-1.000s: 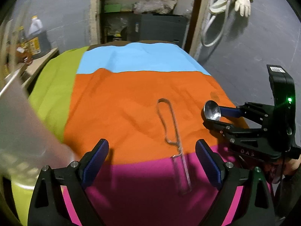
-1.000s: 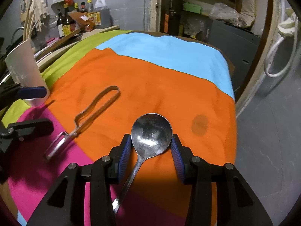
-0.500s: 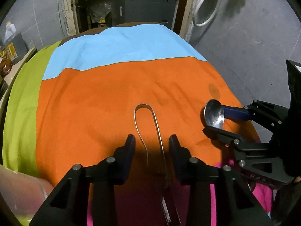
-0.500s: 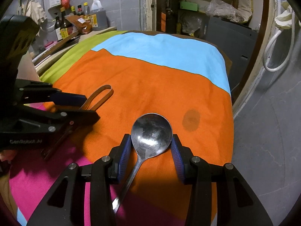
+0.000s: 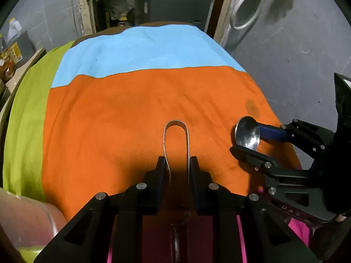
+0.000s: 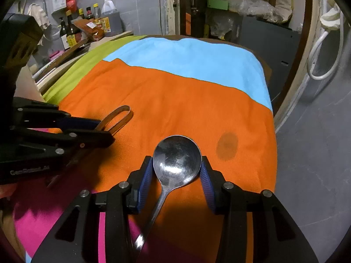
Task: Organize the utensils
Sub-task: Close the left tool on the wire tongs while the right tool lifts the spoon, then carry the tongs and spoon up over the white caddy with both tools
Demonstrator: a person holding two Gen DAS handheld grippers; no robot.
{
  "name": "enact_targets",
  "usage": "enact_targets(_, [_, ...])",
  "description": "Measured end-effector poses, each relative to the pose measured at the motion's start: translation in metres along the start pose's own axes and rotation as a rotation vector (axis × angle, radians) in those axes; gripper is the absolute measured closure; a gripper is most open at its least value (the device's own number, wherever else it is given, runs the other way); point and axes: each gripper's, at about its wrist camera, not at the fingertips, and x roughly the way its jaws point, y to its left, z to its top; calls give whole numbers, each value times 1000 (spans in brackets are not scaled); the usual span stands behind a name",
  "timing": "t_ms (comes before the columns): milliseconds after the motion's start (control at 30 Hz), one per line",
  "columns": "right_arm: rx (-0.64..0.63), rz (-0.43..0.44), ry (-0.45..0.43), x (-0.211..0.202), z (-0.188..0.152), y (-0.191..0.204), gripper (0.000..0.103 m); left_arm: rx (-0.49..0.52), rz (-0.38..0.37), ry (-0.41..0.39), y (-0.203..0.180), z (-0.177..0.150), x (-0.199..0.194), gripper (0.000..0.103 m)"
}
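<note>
A metal peeler with a looped handle [image 5: 176, 135] lies on the orange band of the cloth. My left gripper [image 5: 177, 164] has its jaws closed onto the two sides of the loop, low over the cloth; its blade end runs back under the gripper. The peeler's loop also shows in the right wrist view [image 6: 119, 116], sticking out of the left gripper [image 6: 105, 131]. My right gripper [image 6: 176, 172] is shut on the bowl of a steel spoon [image 6: 176, 164], held above the cloth. The spoon also shows at the right of the left wrist view [image 5: 247, 131].
A multicoloured cloth [image 5: 142, 50] covers the table, with a dark stain [image 6: 227, 145] near the right edge. A pale cup [image 5: 24, 217] stands at the near left. Bottles and a jug [image 6: 109, 19] crowd a shelf at the far left. A grey floor drops off to the right.
My left gripper moved forward over the peeler and closed from wide open onto its looped handle. My right gripper kept hold of the spoon and barely moved.
</note>
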Motion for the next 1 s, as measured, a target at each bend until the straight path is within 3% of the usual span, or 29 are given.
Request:
enact_targets(333, [-16, -81, -233, -46, -7, 23, 63, 12, 22, -237, -3, -27, -49, 86])
enact_targets(700, [-102, -181, -519, -94, -16, 67, 63, 14, 103, -551, -12, -53, -102, 86])
enact_targets(1000, [-91, -213, -673, -120, 2, 81, 64, -23, 138, -690, -6, -48, -135, 86])
